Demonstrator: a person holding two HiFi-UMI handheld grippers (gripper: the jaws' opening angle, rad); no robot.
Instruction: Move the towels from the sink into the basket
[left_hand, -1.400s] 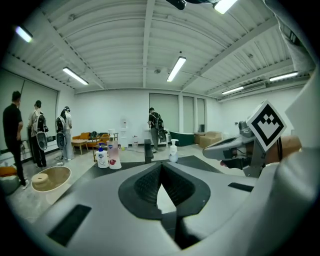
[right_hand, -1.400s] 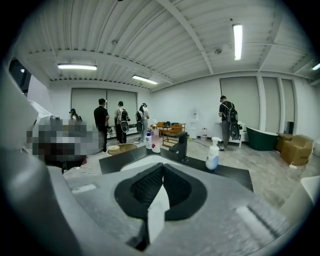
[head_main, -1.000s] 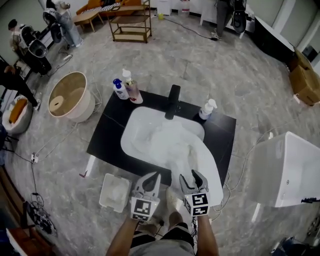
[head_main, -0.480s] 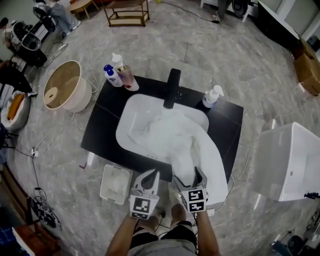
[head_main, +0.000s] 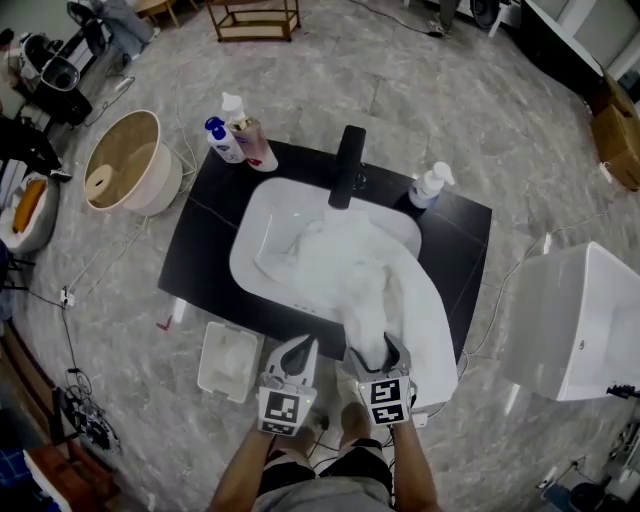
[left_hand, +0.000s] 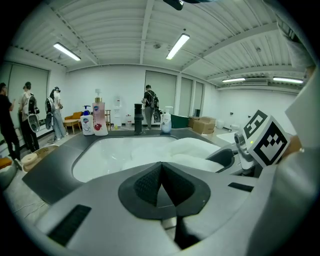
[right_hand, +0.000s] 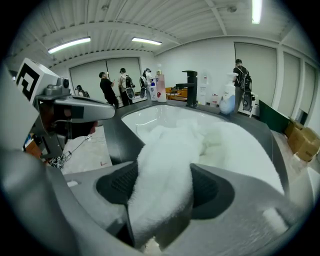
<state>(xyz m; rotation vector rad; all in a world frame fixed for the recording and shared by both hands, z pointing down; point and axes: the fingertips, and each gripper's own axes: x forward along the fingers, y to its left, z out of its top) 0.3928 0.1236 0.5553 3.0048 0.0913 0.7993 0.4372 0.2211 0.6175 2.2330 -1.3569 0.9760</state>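
Note:
A heap of white towels fills the white sink and spills over the counter's front right edge. My right gripper is at that overhanging end. Its jaws have just been closing, and a thick fold of towel is pressed between the pads of the right gripper. My left gripper hovers just left of it at the counter's front edge. In its own view the left gripper is shut and empty. The white basket stands on the floor to the left of it.
A black faucet rises behind the sink on the black counter. Two bottles stand at the back left, a pump bottle at the back right. A wooden tub and a white box flank the counter. People stand far off.
Both grippers have sunk toward the counter's front edge. The right jaws widened around the overhanging towel, then narrowed onto it. The left jaws stayed shut.

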